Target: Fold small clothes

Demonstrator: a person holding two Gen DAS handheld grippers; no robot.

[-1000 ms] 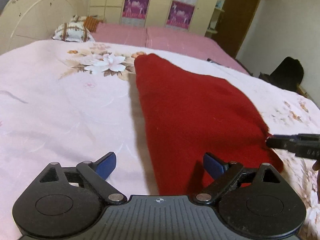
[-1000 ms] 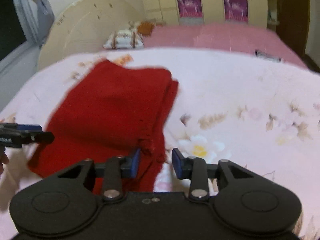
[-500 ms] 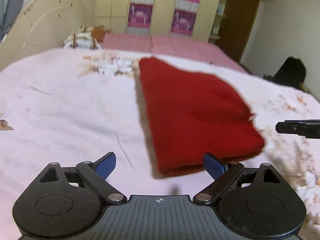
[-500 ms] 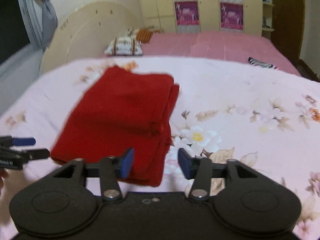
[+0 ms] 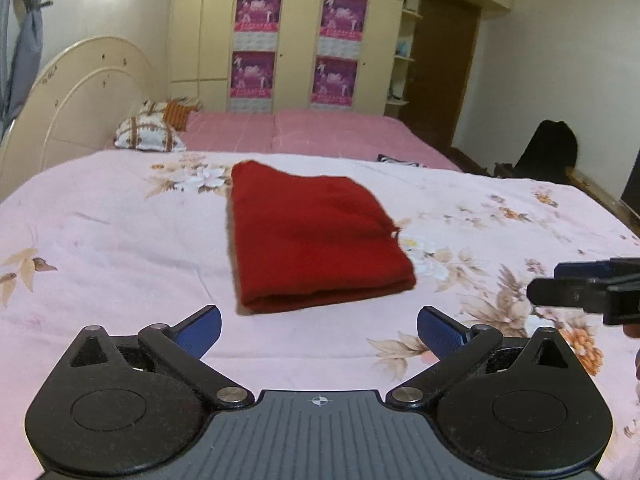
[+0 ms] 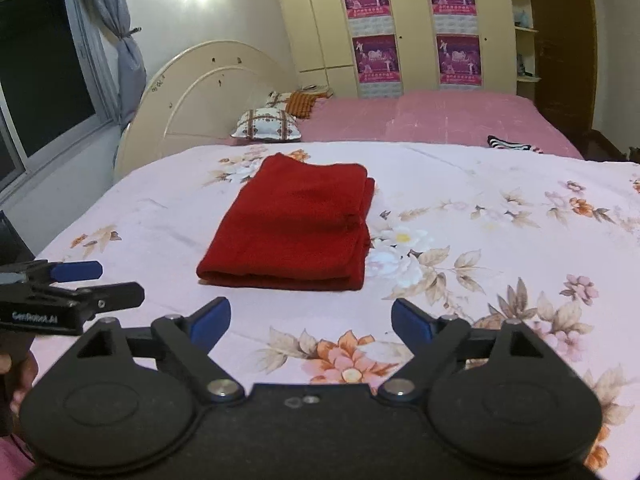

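Nearest the lens, the left tongs (image 5: 318, 330) stand spread to their full width and are opening a touch more, blue pads (image 5: 200, 330) clear of everything, nothing between them but bare bedspread (image 5: 120, 240). Alongside, the right tongs (image 6: 310, 320) are also opening, wide apart and empty, with the left pair's dark tips visible at the edge of the right wrist view and a hand (image 6: 18, 376) partly seen beneath them. Just beyond both pairs, well clear of any pad, the red garment (image 6: 296, 224) lies flat on the pale floral bedspread as a compact rectangle, its rounded fold edge facing the cameras and its stacked layers showing along its right side, where a small tag or thread end (image 5: 394, 234) pokes out. Judged from this, the fold looks finished and the step in hand is letting go cleanly: it is best done by keeping both tongs spread and lifting them away without brushing the near edge, so the top layer is not dragged askew; a light press along the right side could square the slightly offset layers. Farther off lie a patterned pillow (image 6: 266, 128), a cream headboard (image 6: 200, 92), a pink mattress cover (image 5: 320, 132) and wardrobe doors with magenta posters (image 5: 294, 46).
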